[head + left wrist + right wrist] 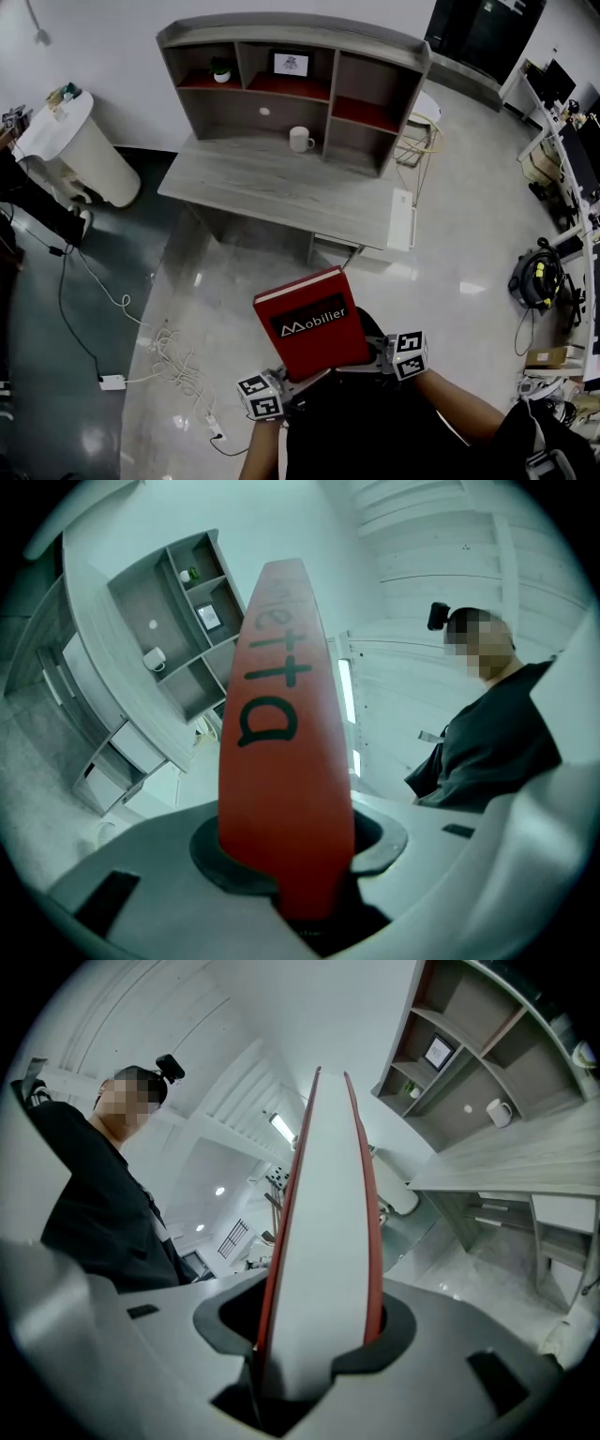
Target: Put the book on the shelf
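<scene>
A red hardcover book with white lettering is held flat above the floor, in front of the person. My left gripper is shut on its spine side, and the red spine fills the gap between its jaws. My right gripper is shut on the opposite side, where the white page edge sits between its jaws. The grey wooden shelf unit stands on a desk farther ahead, well apart from the book. Its right-hand compartments look empty.
On the shelf are a small plant and a picture frame; a white mug stands on the desk below. A white bin stands at the left. Cables and a power strip lie on the floor at the left.
</scene>
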A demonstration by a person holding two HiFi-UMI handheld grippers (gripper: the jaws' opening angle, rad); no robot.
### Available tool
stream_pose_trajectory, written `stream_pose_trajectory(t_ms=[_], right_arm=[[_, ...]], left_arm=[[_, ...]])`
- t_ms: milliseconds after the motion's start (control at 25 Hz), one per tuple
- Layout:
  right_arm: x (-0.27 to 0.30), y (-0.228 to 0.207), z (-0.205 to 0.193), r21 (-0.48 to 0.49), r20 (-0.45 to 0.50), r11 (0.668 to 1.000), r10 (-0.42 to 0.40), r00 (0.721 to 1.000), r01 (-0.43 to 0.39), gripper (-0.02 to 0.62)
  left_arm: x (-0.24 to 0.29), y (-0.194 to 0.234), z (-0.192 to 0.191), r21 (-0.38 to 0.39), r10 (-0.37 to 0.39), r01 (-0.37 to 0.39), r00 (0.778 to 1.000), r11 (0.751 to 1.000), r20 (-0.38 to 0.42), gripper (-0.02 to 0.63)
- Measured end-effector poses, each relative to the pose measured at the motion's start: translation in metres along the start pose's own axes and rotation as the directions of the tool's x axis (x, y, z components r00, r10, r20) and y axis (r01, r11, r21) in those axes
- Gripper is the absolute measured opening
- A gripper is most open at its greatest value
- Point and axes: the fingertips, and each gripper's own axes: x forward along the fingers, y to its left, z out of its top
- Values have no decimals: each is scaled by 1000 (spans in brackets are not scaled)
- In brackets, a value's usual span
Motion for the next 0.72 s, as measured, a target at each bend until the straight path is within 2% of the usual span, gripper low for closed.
stream_pose_trajectory(t_ms=[320,720], right_arm=[[0,-37,35,-1,36,1000,20,999,-20,176],[-34,-107,108,13,161,999,-52,985,51,179]], left_arm=[[15,32,36,12,53,-52,998,999,-18,166],[80,82,106,54,30,-23,992,998,-119,166]])
